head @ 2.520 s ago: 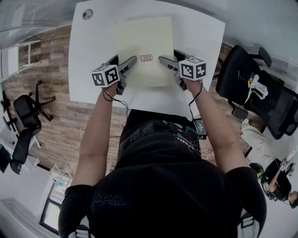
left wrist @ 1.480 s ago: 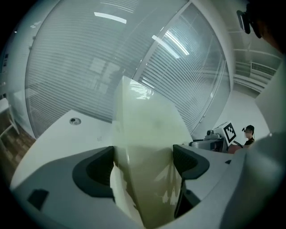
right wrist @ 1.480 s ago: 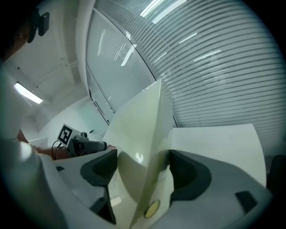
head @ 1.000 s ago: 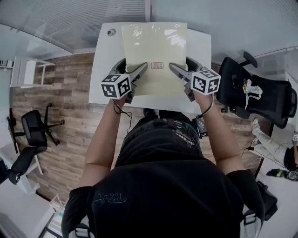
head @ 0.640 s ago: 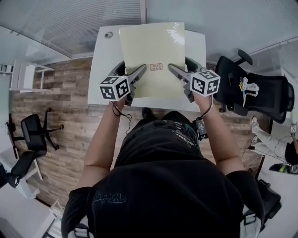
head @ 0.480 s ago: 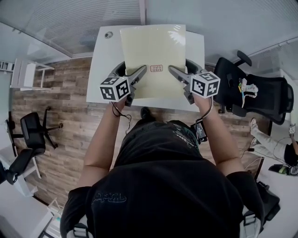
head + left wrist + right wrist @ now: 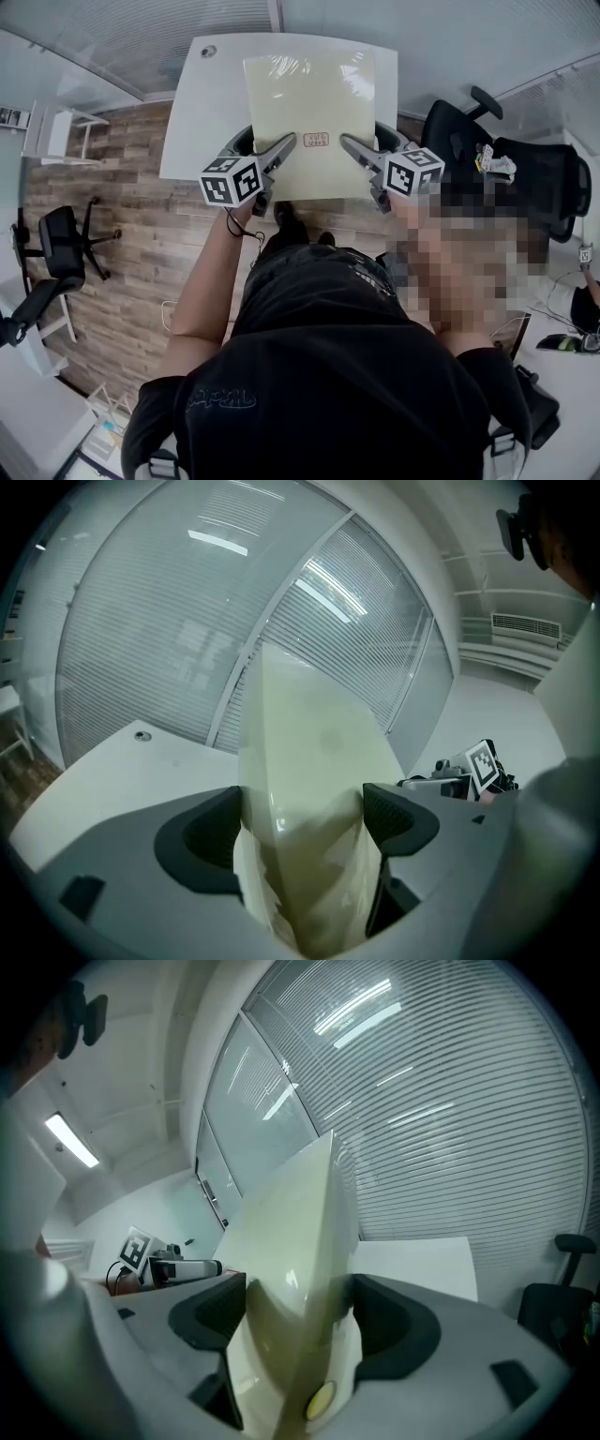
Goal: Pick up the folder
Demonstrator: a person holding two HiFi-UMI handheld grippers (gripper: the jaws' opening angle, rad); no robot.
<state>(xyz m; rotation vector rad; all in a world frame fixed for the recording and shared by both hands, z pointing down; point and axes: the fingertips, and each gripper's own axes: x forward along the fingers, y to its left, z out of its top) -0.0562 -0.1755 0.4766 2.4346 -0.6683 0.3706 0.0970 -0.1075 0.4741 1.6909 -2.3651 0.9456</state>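
The pale yellow folder (image 7: 309,117) with a small red stamp hangs in the air above the white table (image 7: 192,112), held level by both grippers. My left gripper (image 7: 284,145) is shut on its left edge and my right gripper (image 7: 350,145) on its right edge. In the left gripper view the folder (image 7: 305,799) fills the gap between the jaws and rises away from the camera. In the right gripper view the folder (image 7: 300,1260) stands edge-on between the jaws, with the other gripper (image 7: 164,1265) beyond it.
A glass wall with blinds (image 7: 141,37) runs behind the table. A black office chair (image 7: 511,173) stands at the right and another (image 7: 56,244) at the left, on wood flooring (image 7: 122,234). A white desk corner (image 7: 28,412) sits at the lower left.
The folder has been lifted off the table and stays held by both grippers. The view has shifted, so the table now sits further away below the folder.
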